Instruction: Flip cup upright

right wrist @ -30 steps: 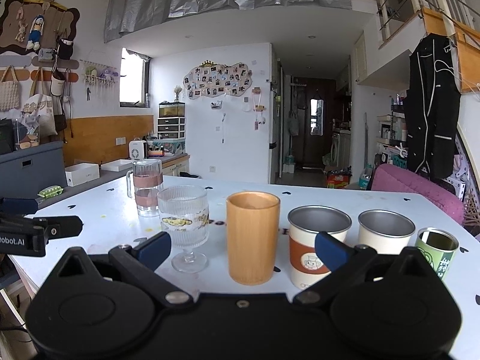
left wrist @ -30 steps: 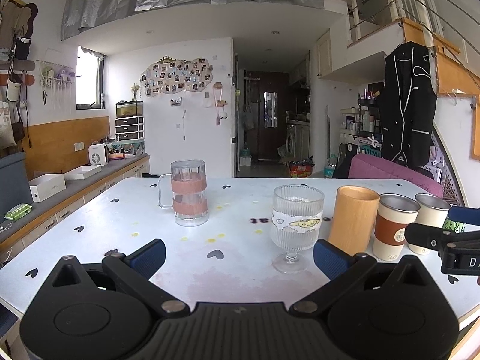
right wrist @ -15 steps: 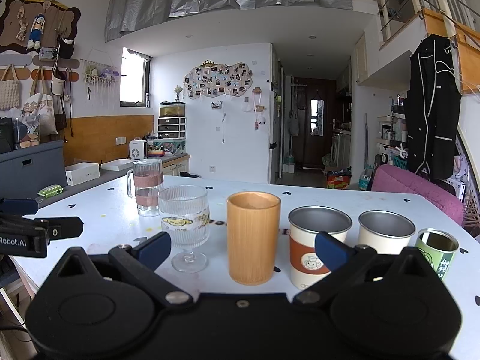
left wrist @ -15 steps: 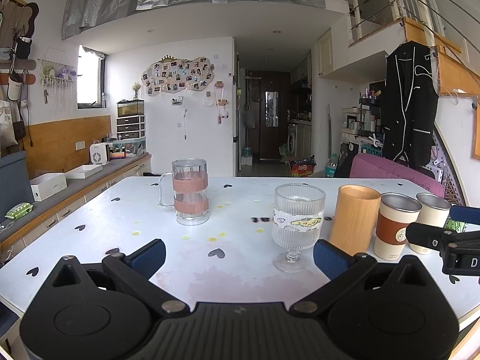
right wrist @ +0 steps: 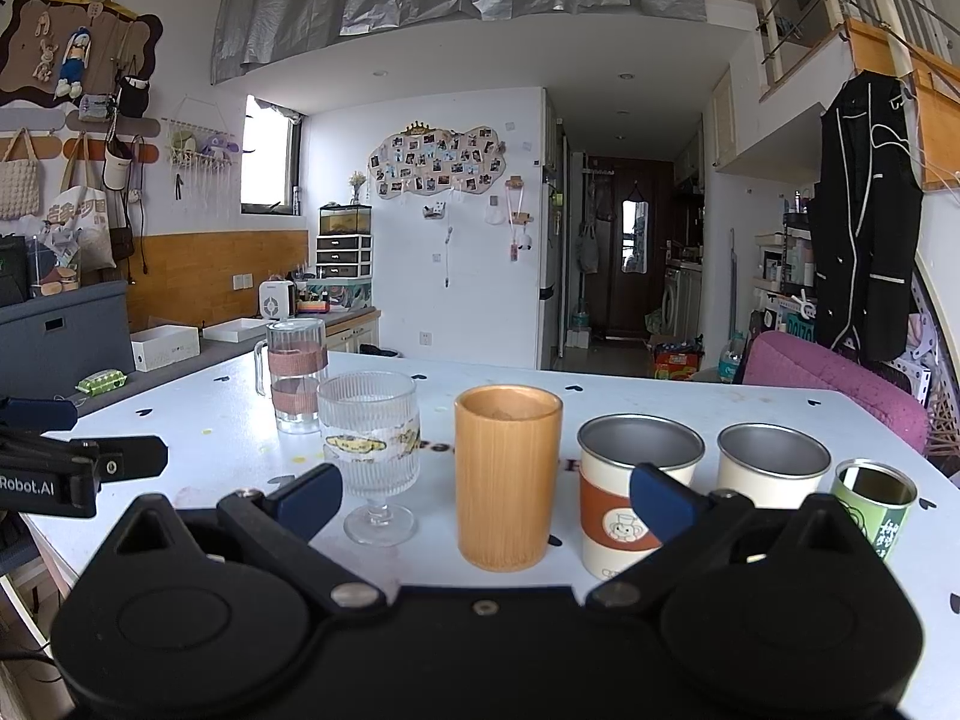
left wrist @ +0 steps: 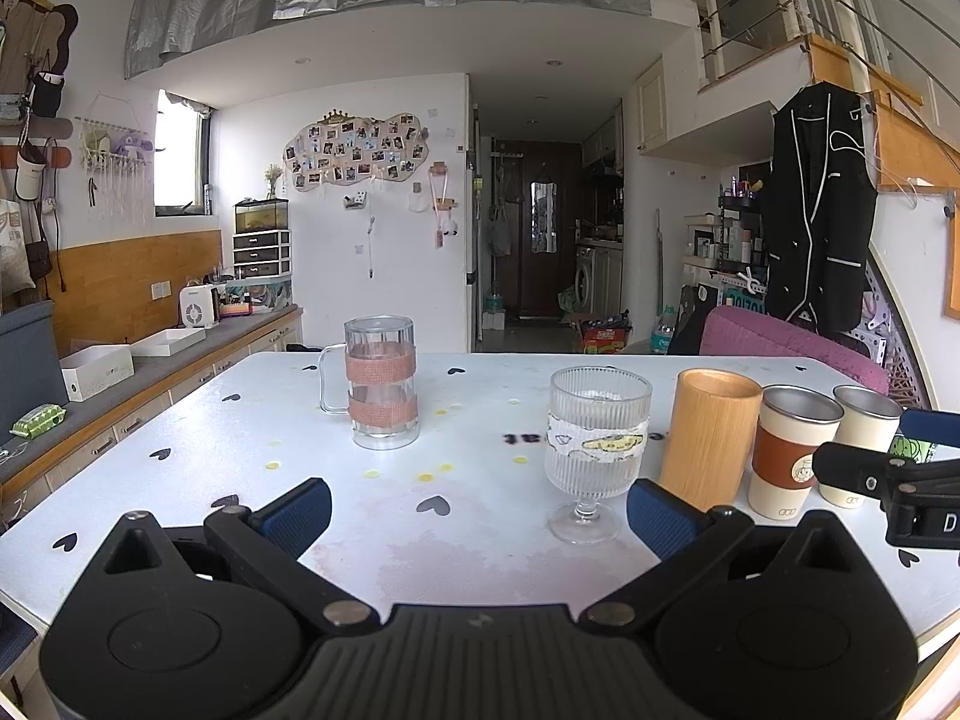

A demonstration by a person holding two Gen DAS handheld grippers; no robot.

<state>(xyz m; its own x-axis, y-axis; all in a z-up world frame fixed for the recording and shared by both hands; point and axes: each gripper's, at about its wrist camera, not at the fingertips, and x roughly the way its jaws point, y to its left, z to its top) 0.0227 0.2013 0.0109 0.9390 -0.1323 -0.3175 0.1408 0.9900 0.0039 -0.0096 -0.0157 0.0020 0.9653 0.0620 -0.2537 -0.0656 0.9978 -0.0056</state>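
Already upright: bamboo cup (right wrist: 507, 476), mouth up

Both wrist views low at table (left wrist: 252, 420) edge, facing doorway, sharing cup row

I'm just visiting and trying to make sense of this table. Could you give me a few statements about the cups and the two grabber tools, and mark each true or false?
1. The bamboo cup stands upright, mouth up. True.
2. The right gripper is clamped on the stemmed glass. False: its jaws are spread and hold nothing.
3. The glass mug with woven bands has its handle on the left in the left wrist view. True.
4. The green tin lies on its side. False: it stands with its open top up.
5. The left gripper is open and empty. True.
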